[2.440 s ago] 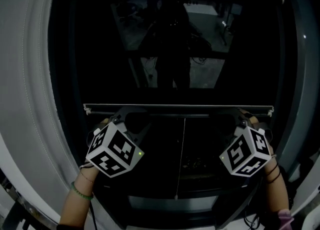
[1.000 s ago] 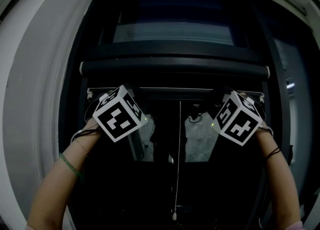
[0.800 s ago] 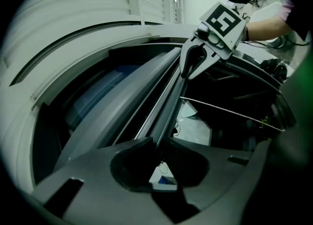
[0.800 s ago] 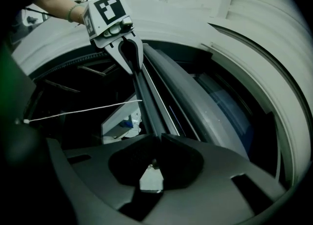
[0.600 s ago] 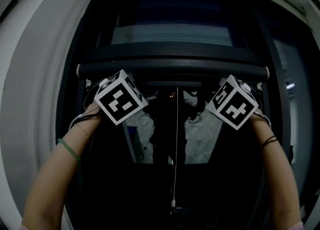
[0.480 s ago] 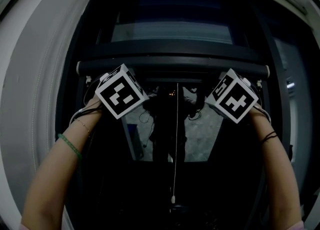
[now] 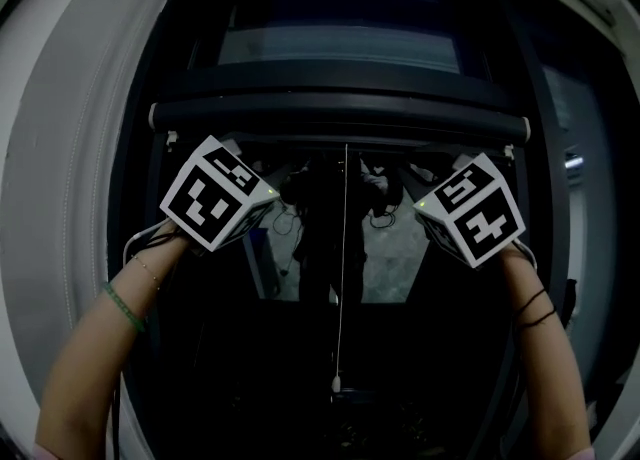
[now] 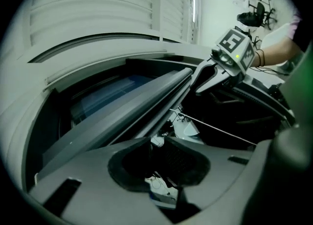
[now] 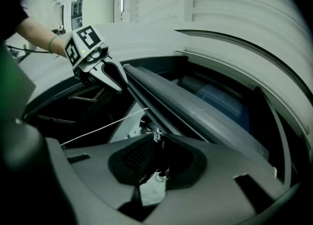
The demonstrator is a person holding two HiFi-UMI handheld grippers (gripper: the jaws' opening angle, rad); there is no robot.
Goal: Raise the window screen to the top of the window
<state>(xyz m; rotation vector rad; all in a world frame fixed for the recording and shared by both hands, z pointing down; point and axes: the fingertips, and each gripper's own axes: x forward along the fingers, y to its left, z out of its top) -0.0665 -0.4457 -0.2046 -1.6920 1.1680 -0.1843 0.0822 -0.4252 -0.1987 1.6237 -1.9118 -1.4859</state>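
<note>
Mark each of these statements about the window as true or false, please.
1. The bar lies right under the roller. True.
2. The cord hangs midway between the two grippers. True.
3. The left gripper grips the cord. False: its jaws are shut on the bar's left end, and the cord hangs free.
4. The right gripper hangs away from the bar. False: its jaws are shut on the bar's right end.
</note>
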